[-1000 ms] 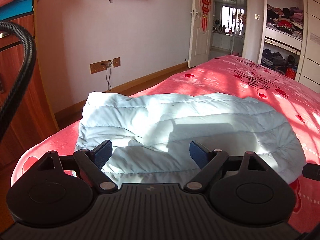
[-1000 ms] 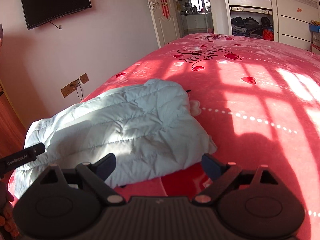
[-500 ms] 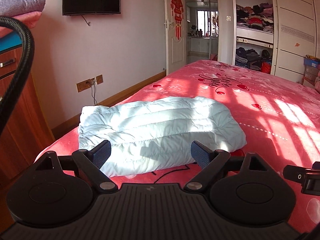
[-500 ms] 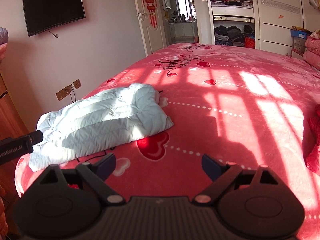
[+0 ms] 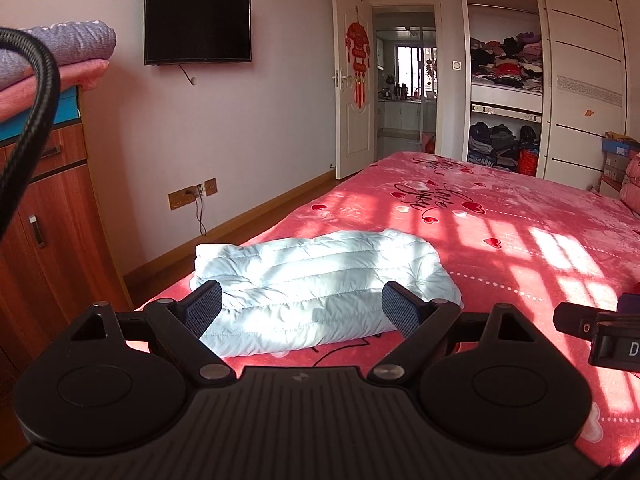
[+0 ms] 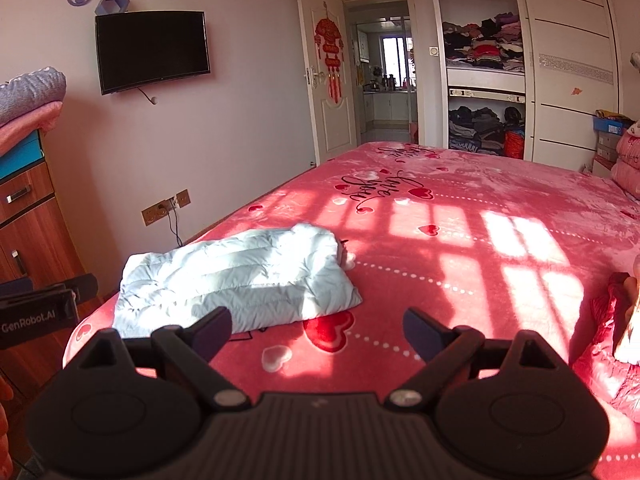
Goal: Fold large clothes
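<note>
A pale blue quilted jacket [image 5: 320, 284] lies folded into a thick rectangle at the near left corner of the red bed [image 5: 520, 240]; in the right wrist view the jacket [image 6: 240, 284] sits left of centre. My left gripper [image 5: 302, 312] hangs open above and short of it, holding nothing. My right gripper [image 6: 318, 330] is open too, over the bare blanket [image 6: 440, 264] to the jacket's right, well clear of it. A thin black cord shows at the jacket's near edge.
A wooden cabinet [image 5: 44, 240] with stacked bedding stands left of the bed. A wall TV [image 5: 198, 24], an open door [image 5: 352, 108] and a wardrobe with clothes [image 5: 504, 80] lie beyond. Red and pink fabric [image 6: 616, 336] is heaped at the bed's right edge.
Both grippers have pulled back and up from the jacket, which now looks smaller and farther. The jacket lies still in its folded shape.
</note>
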### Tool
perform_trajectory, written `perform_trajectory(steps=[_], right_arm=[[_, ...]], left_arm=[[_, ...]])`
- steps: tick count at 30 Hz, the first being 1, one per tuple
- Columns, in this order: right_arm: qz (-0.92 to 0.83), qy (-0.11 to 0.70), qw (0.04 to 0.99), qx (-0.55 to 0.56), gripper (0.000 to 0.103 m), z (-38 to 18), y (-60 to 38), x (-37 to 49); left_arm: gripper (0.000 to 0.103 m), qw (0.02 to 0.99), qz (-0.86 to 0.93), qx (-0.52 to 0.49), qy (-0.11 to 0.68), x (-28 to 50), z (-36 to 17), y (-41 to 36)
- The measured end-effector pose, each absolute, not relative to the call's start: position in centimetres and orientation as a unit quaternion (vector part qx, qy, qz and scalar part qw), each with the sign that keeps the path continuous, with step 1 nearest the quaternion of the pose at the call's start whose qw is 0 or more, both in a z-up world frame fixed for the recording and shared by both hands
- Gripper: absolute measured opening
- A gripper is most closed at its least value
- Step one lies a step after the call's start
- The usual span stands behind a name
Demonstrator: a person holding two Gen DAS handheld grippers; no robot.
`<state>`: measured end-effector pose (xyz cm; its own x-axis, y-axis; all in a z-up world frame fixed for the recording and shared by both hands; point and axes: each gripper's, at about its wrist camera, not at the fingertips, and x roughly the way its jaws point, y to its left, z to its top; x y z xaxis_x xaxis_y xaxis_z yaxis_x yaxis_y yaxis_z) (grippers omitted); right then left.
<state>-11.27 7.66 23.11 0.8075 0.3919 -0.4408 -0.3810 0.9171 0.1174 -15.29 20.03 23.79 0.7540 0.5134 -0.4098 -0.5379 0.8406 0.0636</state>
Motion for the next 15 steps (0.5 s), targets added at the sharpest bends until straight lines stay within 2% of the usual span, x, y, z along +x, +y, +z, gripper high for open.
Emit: perform_trajectory(steps=[15], right_arm=[[0.229, 0.195, 0.954, -0.006, 0.093, 26.7, 8.3, -15.4]], left_arm=[[0.103, 0.941, 0.291, -0.03, 0.171, -19.1, 26.6, 19.1]])
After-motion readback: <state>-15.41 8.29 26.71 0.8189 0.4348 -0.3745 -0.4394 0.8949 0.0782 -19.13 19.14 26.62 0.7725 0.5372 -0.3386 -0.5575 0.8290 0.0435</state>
